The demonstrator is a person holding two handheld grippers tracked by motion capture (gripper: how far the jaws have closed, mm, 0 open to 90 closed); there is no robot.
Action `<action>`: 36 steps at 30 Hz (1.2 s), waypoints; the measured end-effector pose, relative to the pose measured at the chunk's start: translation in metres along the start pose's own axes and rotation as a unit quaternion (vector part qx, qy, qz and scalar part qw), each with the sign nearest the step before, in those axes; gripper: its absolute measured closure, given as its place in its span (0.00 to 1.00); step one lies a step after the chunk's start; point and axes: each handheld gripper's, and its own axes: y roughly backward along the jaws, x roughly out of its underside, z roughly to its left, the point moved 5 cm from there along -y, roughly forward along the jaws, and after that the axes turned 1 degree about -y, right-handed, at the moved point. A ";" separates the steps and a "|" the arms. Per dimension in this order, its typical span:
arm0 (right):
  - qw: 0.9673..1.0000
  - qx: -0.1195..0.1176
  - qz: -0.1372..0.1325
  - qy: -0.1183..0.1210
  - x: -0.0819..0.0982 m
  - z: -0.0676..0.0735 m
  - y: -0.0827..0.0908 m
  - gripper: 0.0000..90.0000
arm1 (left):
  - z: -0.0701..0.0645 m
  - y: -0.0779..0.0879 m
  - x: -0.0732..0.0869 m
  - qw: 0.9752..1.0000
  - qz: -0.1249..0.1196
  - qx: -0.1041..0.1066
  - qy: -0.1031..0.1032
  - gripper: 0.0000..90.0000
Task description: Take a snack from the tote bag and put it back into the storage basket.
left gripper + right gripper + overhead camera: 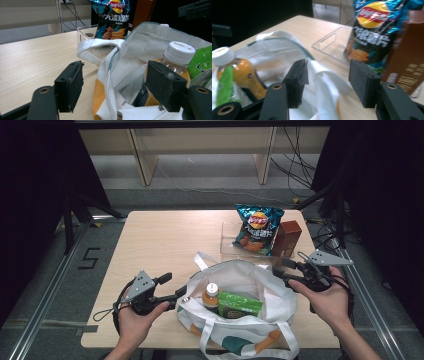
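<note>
Left tool (172, 287): near edge of the tabletop, jaws standing wide at the bag's left rim; in the left gripper view the rim cloth lies between the jaws, pads not pressing on it.
Right tool (281, 268): at the bag's right rim, jaws apart with white cloth between them, no pad seen pressing.
Tote bag (250, 280): white cloth, mouth open, lying at the near middle of the tabletop; its near end is cut off by the frame edge.
Bag contents: an orange drink bottle (211, 296) with a white cap, and a green packet (239, 304) beside it.
Tabletop (160, 240): pale wood grain.
Clear tray (231, 237): beyond the bag; its walls are hard to trace from above, plainer in the right gripper view (332, 46).
Chip bag (257, 227): upright in the tray, brown box (286, 239) just beside it.
Room: grey floor, wooden shelf legs behind, cables at far right, dark sides.
Blur: right gripper view is smeared, the box print unreadable.
</note>
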 end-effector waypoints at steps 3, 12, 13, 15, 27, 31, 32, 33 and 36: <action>1.000 -0.015 0.005 -0.006 0.002 0.010 0.000 0.54 | 0.000 0.000 0.000 1.000 0.000 0.000 0.001 0.33; 0.999 -0.045 0.004 -0.010 0.001 0.027 0.000 0.59 | 0.000 0.002 0.000 1.000 0.007 -0.005 -0.003 0.33; 0.999 -0.045 0.009 -0.015 0.002 0.029 0.001 0.59 | 0.000 0.002 0.000 1.000 0.008 -0.005 -0.004 0.33; 0.999 -0.053 0.005 -0.003 0.002 0.030 0.000 0.61 | 0.000 0.002 0.000 1.000 0.008 -0.005 -0.004 0.33; 0.996 -0.085 0.022 0.018 0.011 0.042 0.001 0.68 | 0.000 0.002 0.001 1.000 0.008 -0.004 -0.004 0.33; 0.995 -0.096 0.029 0.009 0.012 0.046 0.003 0.69 | 0.000 0.002 0.000 1.000 0.007 -0.005 -0.003 0.33; 0.995 -0.097 0.031 -0.002 0.012 0.048 0.003 0.69 | 0.000 0.001 0.000 1.000 0.006 -0.003 -0.001 0.33; 0.994 -0.102 0.028 0.006 0.012 0.048 0.004 0.69 | 0.000 0.000 0.000 1.000 0.003 0.001 0.000 0.33; 0.994 -0.107 0.025 0.001 0.011 0.051 0.005 0.68 | -0.001 -0.001 -0.001 1.000 0.007 -0.001 -0.003 0.33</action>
